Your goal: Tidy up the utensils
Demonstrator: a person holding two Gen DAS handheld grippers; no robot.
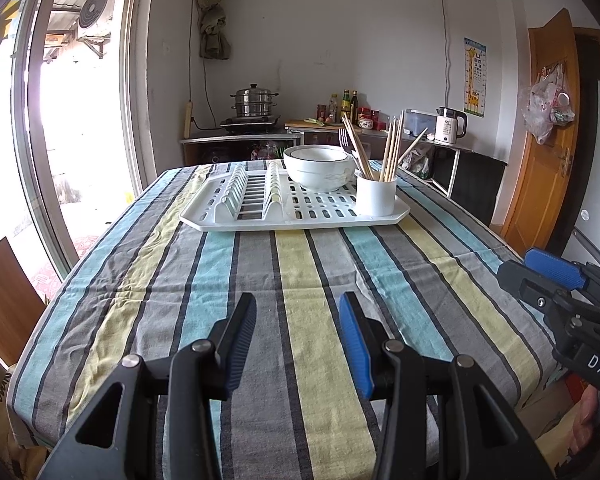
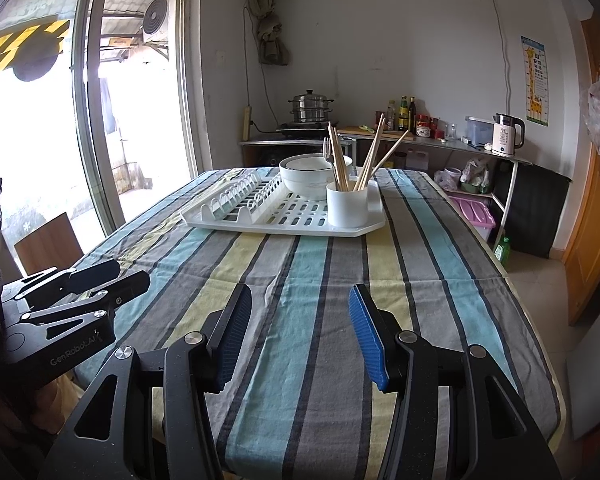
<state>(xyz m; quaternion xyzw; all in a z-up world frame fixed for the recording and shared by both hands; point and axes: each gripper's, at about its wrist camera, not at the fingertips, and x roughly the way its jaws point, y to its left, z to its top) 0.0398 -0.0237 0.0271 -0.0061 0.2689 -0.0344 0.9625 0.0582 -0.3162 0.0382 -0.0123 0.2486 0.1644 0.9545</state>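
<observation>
A white dish rack tray (image 1: 228, 222) (image 2: 220, 220) sits at the far end of the striped table. On it stands a white utensil cup (image 1: 376, 196) (image 2: 347, 205) holding several wooden chopsticks (image 1: 392, 148) (image 2: 374, 152) and a metal fork (image 1: 343, 138) (image 2: 327, 149). White bowls (image 1: 320, 166) (image 2: 310, 174) are stacked behind the cup. My left gripper (image 1: 298, 312) is open and empty over the near table. My right gripper (image 2: 300, 304) is open and empty, also near the front edge. Each shows in the other's view, the right gripper (image 1: 540, 272) and the left gripper (image 2: 112, 276).
The striped tablecloth (image 1: 300, 272) (image 2: 320, 280) covers the table. A wooden chair (image 1: 4, 300) (image 2: 48, 244) stands at the left. A counter with a steamer pot (image 1: 256, 100) (image 2: 311, 106), bottles and a kettle (image 1: 450, 124) (image 2: 506, 132) runs along the back wall.
</observation>
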